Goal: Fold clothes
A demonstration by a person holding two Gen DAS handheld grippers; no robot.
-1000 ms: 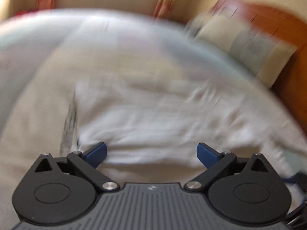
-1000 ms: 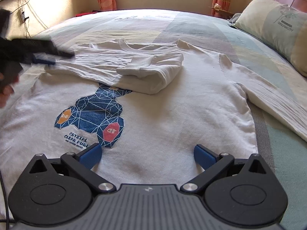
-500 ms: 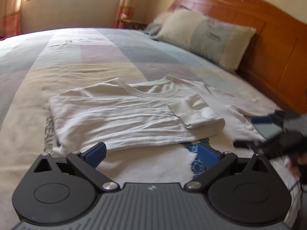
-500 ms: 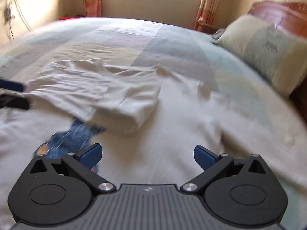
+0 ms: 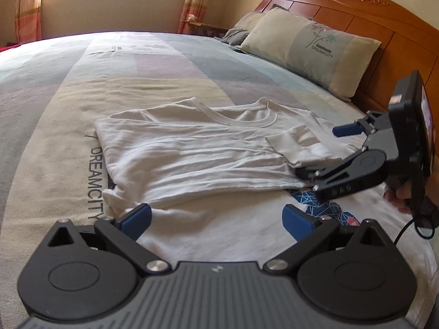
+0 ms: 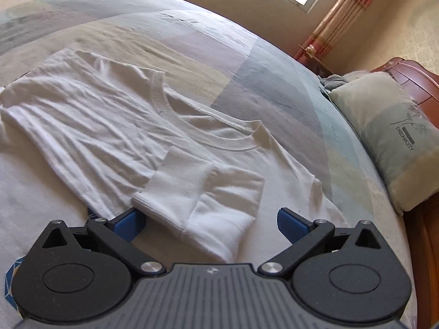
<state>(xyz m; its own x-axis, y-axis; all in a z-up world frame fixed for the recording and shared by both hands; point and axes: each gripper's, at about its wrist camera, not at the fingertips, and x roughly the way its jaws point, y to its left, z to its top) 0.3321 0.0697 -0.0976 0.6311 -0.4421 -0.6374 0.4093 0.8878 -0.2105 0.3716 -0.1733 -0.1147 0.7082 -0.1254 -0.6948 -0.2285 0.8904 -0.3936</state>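
So there's a white sweatshirt (image 5: 192, 159) spread flat on the bed (image 5: 68, 109), collar toward the window end, and one side plus its sleeve is already folded over across the chest. The ribbed cuff (image 6: 178, 189) of that sleeve sits on top of the folded part, just below the neckline (image 6: 208, 134). A bit of the blue geometric print (image 5: 323, 208) peeks out from under the folded edge. The left hand-held gripper (image 5: 216, 218) is low over the near hem area, its blue fingers spread wide apart with nothing between them, just white fabric underneath. The right hand-held gripper (image 6: 210, 223) is right over the folded sleeve, also wide open; the cuff end of the sleeve lies in the gap between its fingers, but they aren't pinching it, and from here I can't tell if the left finger is actually touching the cloth or just beside it. From the left view you can see that right one coming in from the side, tilted, with a person's hand (image 5: 402, 196) on its handle and a cable hanging off. Pillow (image 5: 310, 46) marked DREAMCITY leans on the wooden headboard (image 5: 384, 27) well away from the shirt, and the bedspread has the same word printed near the shirt's folded edge.
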